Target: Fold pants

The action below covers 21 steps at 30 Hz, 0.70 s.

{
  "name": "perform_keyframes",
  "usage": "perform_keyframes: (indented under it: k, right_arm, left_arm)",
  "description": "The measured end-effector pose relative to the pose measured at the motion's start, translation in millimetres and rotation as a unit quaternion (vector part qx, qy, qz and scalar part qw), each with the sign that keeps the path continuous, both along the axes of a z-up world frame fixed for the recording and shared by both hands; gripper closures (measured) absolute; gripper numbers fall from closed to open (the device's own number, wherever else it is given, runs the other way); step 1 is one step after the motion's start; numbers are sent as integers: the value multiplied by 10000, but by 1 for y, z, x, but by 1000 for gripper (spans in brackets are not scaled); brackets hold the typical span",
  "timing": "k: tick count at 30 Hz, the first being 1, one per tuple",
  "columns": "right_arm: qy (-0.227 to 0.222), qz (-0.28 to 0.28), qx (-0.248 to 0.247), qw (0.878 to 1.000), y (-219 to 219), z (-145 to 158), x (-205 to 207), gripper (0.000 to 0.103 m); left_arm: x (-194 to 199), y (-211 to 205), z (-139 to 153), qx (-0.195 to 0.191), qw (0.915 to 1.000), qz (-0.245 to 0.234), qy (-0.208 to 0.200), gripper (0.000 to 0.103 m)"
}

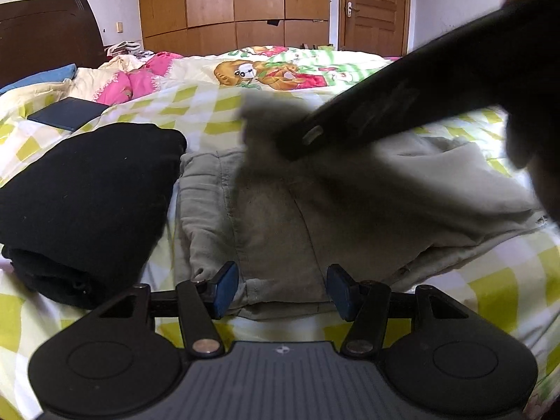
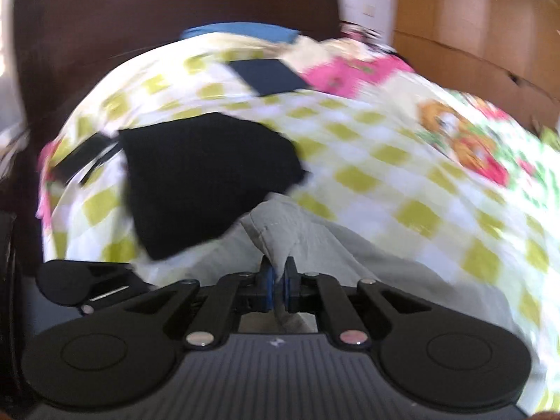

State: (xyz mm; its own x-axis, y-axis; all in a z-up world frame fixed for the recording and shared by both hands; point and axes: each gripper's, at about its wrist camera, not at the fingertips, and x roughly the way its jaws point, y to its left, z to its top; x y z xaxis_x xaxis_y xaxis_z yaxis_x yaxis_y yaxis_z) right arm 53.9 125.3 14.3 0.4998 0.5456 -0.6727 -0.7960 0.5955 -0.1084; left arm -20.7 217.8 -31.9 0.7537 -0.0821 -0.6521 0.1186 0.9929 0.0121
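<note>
Left wrist view: left tool (image 1: 282, 292) pads apart over the near edge of grey pants (image 1: 280, 224) on the bed (image 1: 497, 290), black folded clothes (image 1: 87, 206) left. Only the right wrist view shows right tool (image 2: 279, 281) clamped on a pants (image 2: 315, 241) fold. No readable writing.

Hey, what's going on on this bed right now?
A person with a gripper in each hand is folding grey pants on a bed with a yellow-checked cover. The right gripper is shut on a bunched piece of the grey cloth and carrying it across the pants. The left gripper is open, its pads either side of the near edge. A folded black garment lies beside the pants.
</note>
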Motion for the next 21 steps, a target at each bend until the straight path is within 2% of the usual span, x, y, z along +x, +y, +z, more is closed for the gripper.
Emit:
perform_keyframes:
  k: [4,7,10,13,14,15,17,21]
  right_arm:
    - [212,325,-287,9988,21,-38,-4,95]
    - [301,244,-216,9990,26,-47,-10,93]
    - [468,311,-274,9980,22,-48,-13,83]
    - [719,318,110,9968,2,-31,-12,66]
    - [740,227,249,9967,-7,-25,-13,58]
    - [727,114,380,9966,-19,-17,-14,55]
    - [682,-185,558,9959,-46,-6,-14,54]
    - [531,-1170,519,9904,-112,2,-6,52]
  left_arm:
    - [-7,-1,0,78,9999,-78,39,34]
    - [-14,2,0,108,9998,-73,121,34]
    - [-22,5,3,138,9998,-58,163,34]
    - [-33,8,11,283,9995,-65,122,34]
    - [-35,8,15,319,9994,-60,86,34]
    - [-37,9,20,332,9994,-45,30,34]
    - [-37,9,31,281,9996,-23,-93,34]
    - [-22,-4,51,203,9981,-170,-565,32]
